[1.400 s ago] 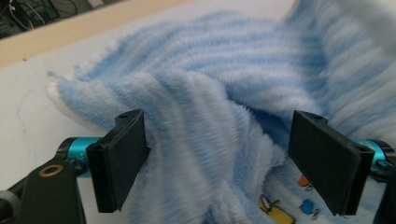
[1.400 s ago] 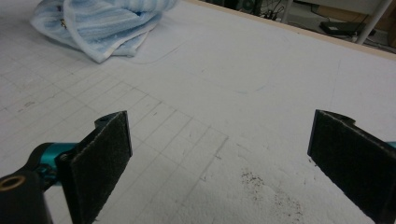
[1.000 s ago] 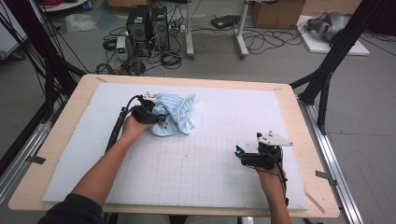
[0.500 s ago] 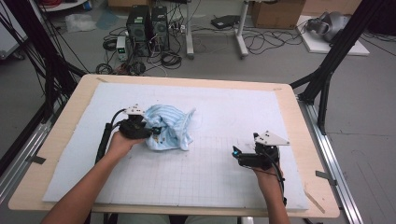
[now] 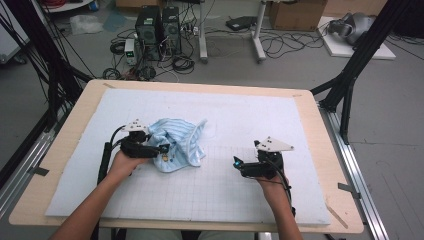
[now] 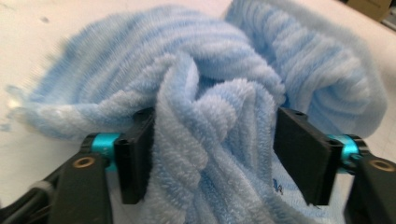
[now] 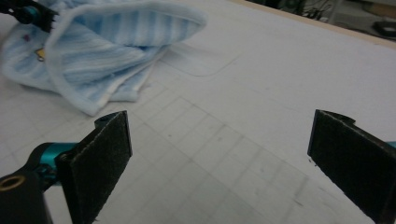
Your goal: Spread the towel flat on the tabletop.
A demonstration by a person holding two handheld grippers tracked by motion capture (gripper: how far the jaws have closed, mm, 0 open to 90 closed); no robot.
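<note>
- The left gripper (image 5: 159, 148) is lying at the centre left of the high view, pointing toward the right of the frame, with its grey plate facing up and its cable looping back along the forearm.
- The left forearm is coming in from the lower left corner and slanting up toward the middle, the hand wrapping the gripper's body from below.
- Its jaws have just been opening; in the left gripper view they are standing wide, with a bunched fold of the blue striped towel (image 6: 210, 116) sitting between them, the left pad (image 6: 135, 158) brushing the pile and the right pad (image 6: 303, 154) standing just off it, so the grasp is released.
- The towel (image 5: 177, 142) is lying crumpled on the white gridded mat (image 5: 250, 115), left of centre in the high view, just beside the left gripper's tip.
- The right gripper (image 5: 239, 163) is hovering at the lower right of centre, pointing left toward the towel, well apart from it.
- The right forearm is rising from the bottom edge, nearly straight up the frame.
- In the right gripper view its jaws are spread wide over bare mat, holding nothing; the towel (image 7: 93, 51) is sitting at the upper left.
</note>
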